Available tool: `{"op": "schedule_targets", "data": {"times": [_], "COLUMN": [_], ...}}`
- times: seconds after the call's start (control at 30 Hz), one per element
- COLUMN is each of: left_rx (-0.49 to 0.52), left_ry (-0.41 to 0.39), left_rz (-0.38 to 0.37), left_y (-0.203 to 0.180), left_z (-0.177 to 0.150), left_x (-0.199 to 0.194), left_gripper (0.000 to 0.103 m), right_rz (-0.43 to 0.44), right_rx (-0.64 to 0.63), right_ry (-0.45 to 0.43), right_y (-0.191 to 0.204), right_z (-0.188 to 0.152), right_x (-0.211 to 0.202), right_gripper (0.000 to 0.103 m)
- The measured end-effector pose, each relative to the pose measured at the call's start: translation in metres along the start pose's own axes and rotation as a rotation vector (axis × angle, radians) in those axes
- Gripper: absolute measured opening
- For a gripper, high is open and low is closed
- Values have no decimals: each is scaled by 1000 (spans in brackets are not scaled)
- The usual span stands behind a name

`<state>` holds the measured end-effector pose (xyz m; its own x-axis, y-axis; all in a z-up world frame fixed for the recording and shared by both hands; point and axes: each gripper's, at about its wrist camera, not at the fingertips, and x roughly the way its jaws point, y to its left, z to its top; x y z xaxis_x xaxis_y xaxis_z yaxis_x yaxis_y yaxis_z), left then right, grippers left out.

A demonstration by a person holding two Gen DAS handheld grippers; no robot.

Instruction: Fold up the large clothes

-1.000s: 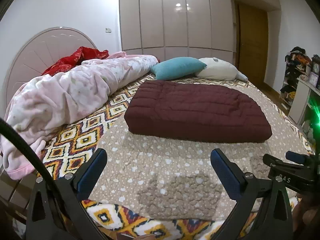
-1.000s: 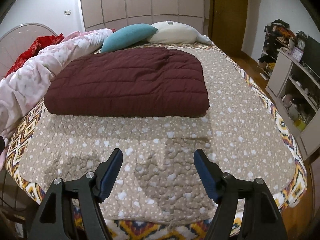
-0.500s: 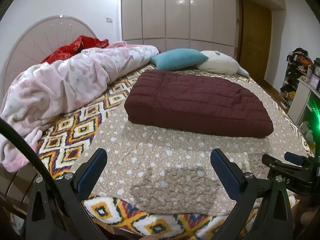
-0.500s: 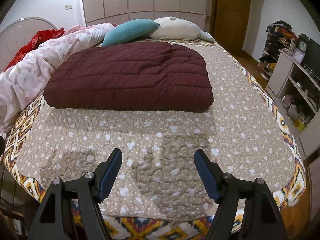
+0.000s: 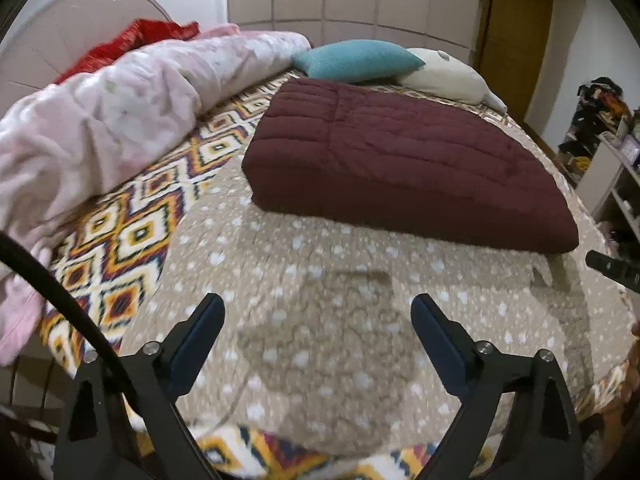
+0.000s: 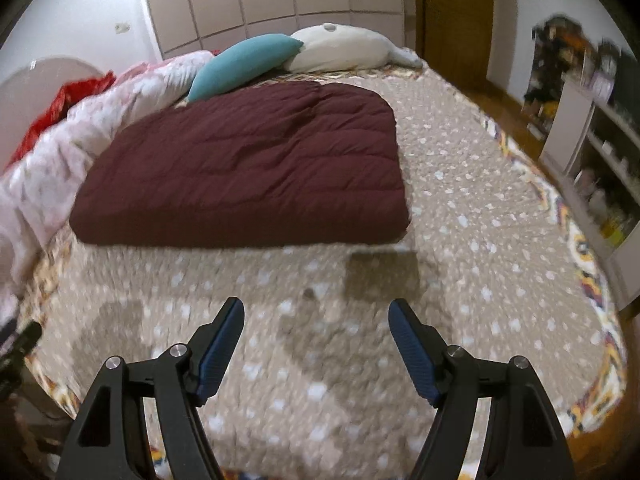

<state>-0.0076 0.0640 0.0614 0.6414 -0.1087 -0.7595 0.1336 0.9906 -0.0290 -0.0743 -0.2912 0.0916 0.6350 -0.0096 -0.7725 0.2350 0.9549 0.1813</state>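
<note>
Both grippers [image 5: 316, 320] [image 6: 316, 320] wide, above bedspread [image 6: 460, 280]

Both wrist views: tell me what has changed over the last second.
Both grippers advanced over the bed toward the maroon folded garment, which now looks larger and nearer. The left gripper and right gripper remain open and empty. The garment, teal pillow and pink duvet have not moved.
</note>
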Motion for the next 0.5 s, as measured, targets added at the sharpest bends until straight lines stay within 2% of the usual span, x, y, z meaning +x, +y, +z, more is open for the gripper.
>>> {"op": "schedule_targets", "data": {"times": [0.07, 0.1, 0.23, 0.3, 0.43, 0.5], "left_rx": [-7, -12, 24, 28, -75, -110], "left_ry": [8, 13, 37, 28, 49, 70], "left_rz": [-18, -28, -109, -122, -194, -217], "left_y": [9, 13, 21, 27, 54, 61], "left_z": [23, 36, 90, 114, 152, 163], "left_x": [13, 22, 65, 89, 138, 163], "left_gripper": [78, 76, 76, 76, 77, 85], "right_rz": [60, 72, 173, 233, 410, 447], "right_rx": [52, 72, 254, 341, 434, 454], "right_ry": [1, 1, 7, 25, 113, 136], "right_y": [-19, -25, -77, -99, -119, -119], "right_z": [23, 31, 76, 95, 126, 137], "right_x": [13, 19, 62, 89, 151, 177], "right_gripper": [79, 79, 79, 80, 80, 80]}}
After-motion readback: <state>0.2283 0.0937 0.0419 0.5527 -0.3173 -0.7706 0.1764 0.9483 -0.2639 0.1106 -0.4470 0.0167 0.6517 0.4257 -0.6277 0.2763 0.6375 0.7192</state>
